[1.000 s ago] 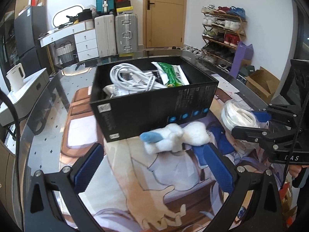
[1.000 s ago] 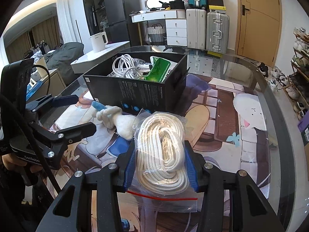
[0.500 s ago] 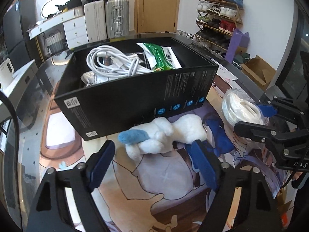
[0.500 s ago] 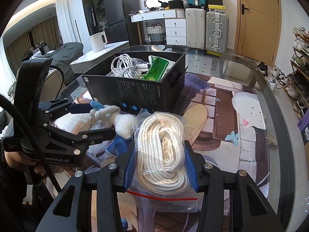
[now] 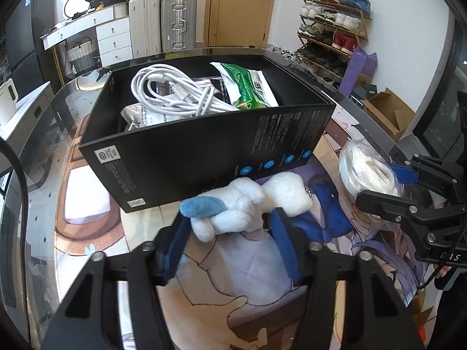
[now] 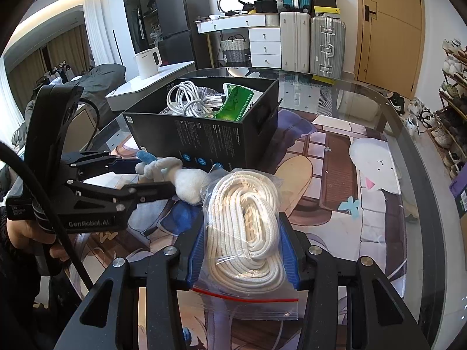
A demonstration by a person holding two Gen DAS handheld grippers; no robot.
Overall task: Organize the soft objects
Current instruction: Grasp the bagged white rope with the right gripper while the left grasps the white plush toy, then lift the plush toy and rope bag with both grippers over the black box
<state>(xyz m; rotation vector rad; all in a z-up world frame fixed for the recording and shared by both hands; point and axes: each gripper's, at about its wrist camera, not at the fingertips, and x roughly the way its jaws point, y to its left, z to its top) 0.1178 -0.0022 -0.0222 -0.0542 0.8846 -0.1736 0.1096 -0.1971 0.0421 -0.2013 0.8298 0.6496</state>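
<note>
A white plush toy (image 5: 248, 201) with a blue ear lies on the printed mat against the front wall of a black box (image 5: 204, 151). My left gripper (image 5: 230, 217) straddles the toy and its jaws are closing. The left pad meets the toy's side, while the right pad stands a sliver off. From the right wrist view the toy (image 6: 186, 182) lies between the left gripper's (image 6: 154, 175) fingers. My right gripper (image 6: 242, 224) is shut on a clear zip bag of coiled white rope (image 6: 245, 233), held just right of the toy. The left wrist view also shows this bag (image 5: 362, 169).
The black box (image 6: 204, 137) holds a coiled white cable (image 5: 169, 93) and a green packet (image 5: 251, 87). It stands on a glass table (image 6: 408, 151) with a curved rim. Beyond are suitcases (image 5: 178, 23), a white dresser and a shoe rack (image 5: 332, 26).
My left gripper has come forward and down around the plush toy, and its jaws have narrowed from wide apart to close beside it. The right gripper and rope bag have stayed put.
</note>
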